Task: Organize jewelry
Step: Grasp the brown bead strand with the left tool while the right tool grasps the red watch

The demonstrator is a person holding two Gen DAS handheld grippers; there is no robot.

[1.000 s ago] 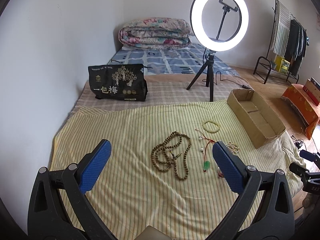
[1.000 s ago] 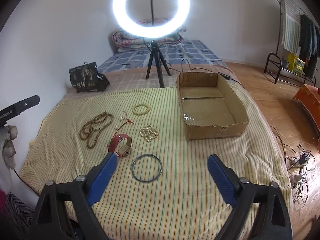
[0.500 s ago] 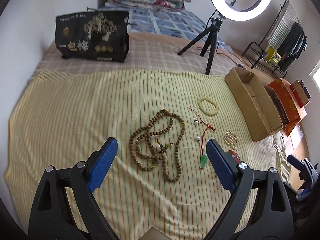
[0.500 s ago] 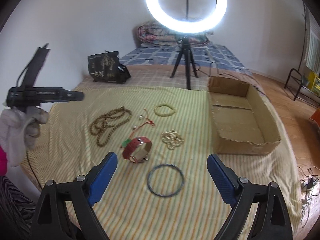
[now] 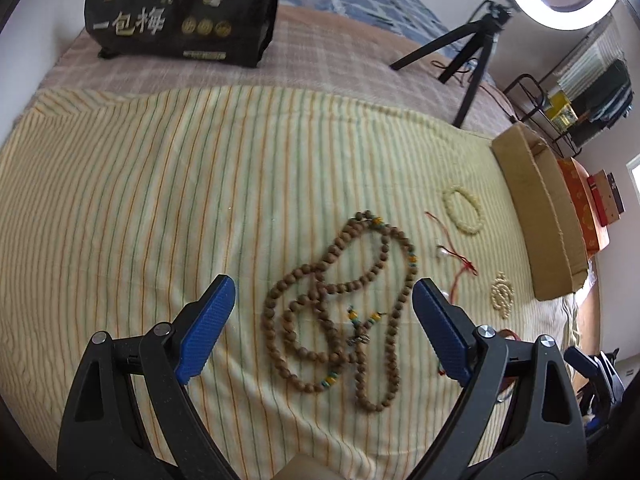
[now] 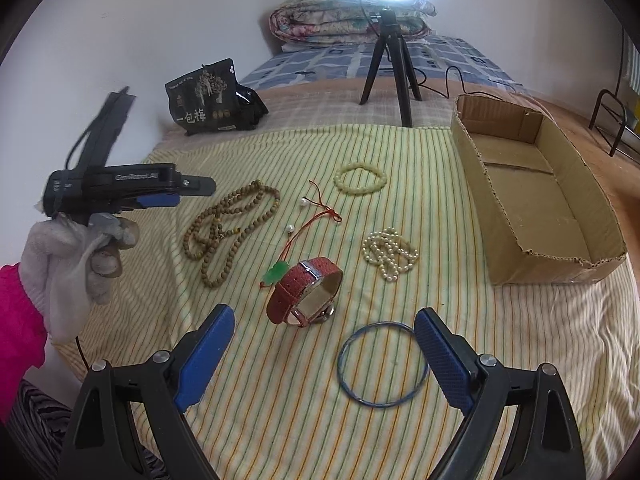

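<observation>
My left hand-held gripper hangs over the striped sheet, jaws wide, nothing between the pads; they narrowed a little just now. Under it lies the wooden bead necklace, coiled in loose loops, its long axis running from near me away and slightly right, the small tassel ends inside the coil. Past its right edge: a red cord, then a pale bead bracelet lying flat, and a bunched pearl string.

My right hand-held gripper also stands wide and holds nothing, its jaws having just been opening. Between its fingers, on the sheet, a blue bangle lies flat, just beside the right finger; I cannot tell whether they touch. Just beyond, a red watch stands on edge, strap looped, its length running from near left to far right. A green pendant sits at its far-left end, on the red cord.

Farther out, the pearl string is right of the watch, the necklace left of it, the pale bracelet beyond.

Cardboard box at the right edge of the bed, open top, long axis running away from me; nothing in it. All jewelry lies outside it on the sheet.

My gloved left hand shows at the left of the right view, pink sleeve below it.
</observation>
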